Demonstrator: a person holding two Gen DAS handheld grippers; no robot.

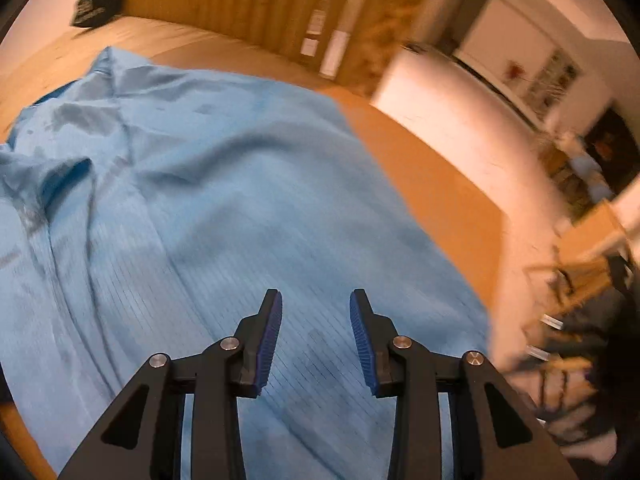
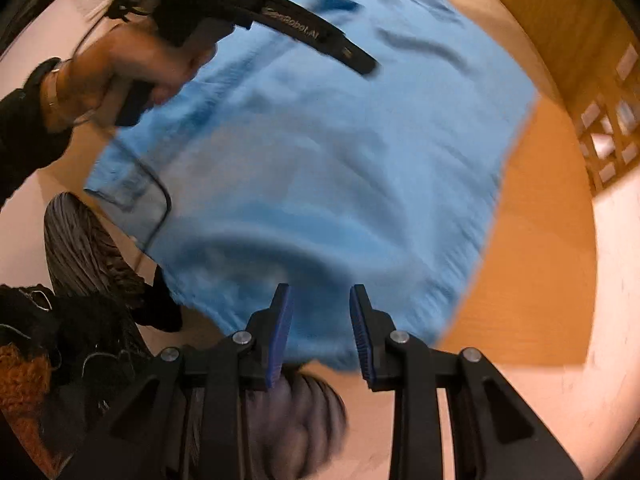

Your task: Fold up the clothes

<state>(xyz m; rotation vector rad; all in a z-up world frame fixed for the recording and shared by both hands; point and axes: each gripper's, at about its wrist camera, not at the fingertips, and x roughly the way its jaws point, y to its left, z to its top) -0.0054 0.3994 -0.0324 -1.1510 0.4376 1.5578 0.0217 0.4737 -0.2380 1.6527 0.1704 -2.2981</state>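
Note:
A light blue shirt (image 1: 224, 208) lies spread and rumpled on a wooden table (image 1: 432, 184). My left gripper (image 1: 316, 300) hovers over its near part, open, with nothing between the blue pads. In the right wrist view the same shirt (image 2: 328, 160) covers most of the table (image 2: 536, 248). My right gripper (image 2: 322, 294) stands open above the shirt's near edge, holding nothing. A person's hand (image 2: 132, 64) holds the left gripper's black body (image 2: 304, 28) over the shirt's far left part.
A dark cap (image 1: 96, 4) sits at the table's far left corner. Wooden slats (image 1: 248, 0) stand behind the table. A white cabinet (image 1: 460, 92) and chairs (image 1: 580, 272) lie to the right. A striped garment (image 2: 88, 252) and dark clothing on the person show at lower left.

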